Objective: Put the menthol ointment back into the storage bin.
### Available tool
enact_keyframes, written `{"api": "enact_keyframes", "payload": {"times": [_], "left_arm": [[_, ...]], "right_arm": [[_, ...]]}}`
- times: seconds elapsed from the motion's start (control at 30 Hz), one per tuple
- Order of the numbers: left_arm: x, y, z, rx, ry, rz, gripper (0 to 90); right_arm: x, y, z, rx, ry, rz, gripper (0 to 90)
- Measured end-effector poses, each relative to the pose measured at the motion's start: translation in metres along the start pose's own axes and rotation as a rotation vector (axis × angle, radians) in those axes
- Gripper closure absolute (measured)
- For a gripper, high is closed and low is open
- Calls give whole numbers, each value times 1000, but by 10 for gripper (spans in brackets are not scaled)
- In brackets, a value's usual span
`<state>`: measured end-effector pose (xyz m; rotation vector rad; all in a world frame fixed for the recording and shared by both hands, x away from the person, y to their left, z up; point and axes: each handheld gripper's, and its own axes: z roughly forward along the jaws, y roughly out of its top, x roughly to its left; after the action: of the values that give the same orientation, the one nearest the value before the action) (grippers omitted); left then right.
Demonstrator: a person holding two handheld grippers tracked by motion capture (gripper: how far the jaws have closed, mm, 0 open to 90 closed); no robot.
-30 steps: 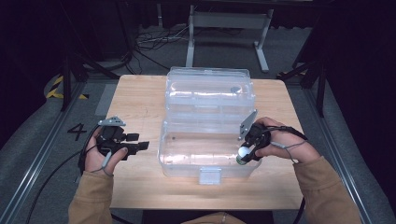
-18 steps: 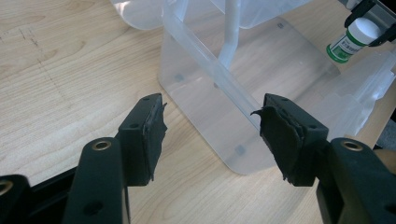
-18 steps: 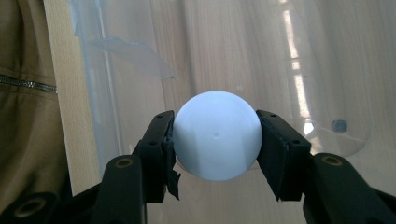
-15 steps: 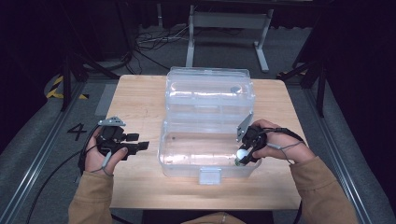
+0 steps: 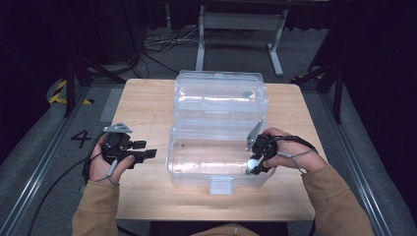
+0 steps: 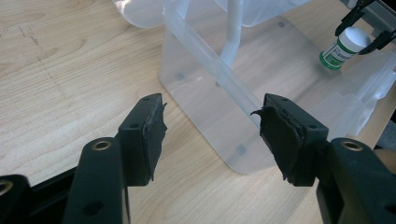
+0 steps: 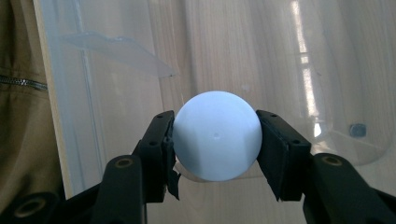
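Gripping white-capped bottle [image 7: 217, 141], right tool [image 7: 215, 144] inside clear bin [image 5: 196, 169]; green label unreadable; left tool [image 6: 212, 135] wide, empty.

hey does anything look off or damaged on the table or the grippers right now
One thing: on the left gripper, the black pads look frayed, with torn edges curling off both jaws. Otherwise nothing stands out: the clear box sits open on the table, and the right gripper holds the small white-capped bottle upright inside it.

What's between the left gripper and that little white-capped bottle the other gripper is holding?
The clear box's near wall: in the left gripper view, the left gripper sits outside it, with the bottle inside beyond the transparent plastic.
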<state>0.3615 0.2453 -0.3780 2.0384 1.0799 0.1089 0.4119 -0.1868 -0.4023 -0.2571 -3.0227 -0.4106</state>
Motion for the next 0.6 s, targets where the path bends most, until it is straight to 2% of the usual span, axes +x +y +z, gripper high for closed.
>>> {"api": "enact_keyframes", "payload": {"times": [0.33, 0.4, 0.6], "left_arm": [[0, 0, 0, 1, 0, 1, 406], [0, 0, 0, 2, -1, -1, 405], [0, 0, 0, 3, -2, -4, 405]], "right_arm": [[2, 1, 4, 8, -7, -2, 504], [1, 1, 5, 10, -6, -17, 504], [2, 1, 4, 27, 2, -23, 504]]}}
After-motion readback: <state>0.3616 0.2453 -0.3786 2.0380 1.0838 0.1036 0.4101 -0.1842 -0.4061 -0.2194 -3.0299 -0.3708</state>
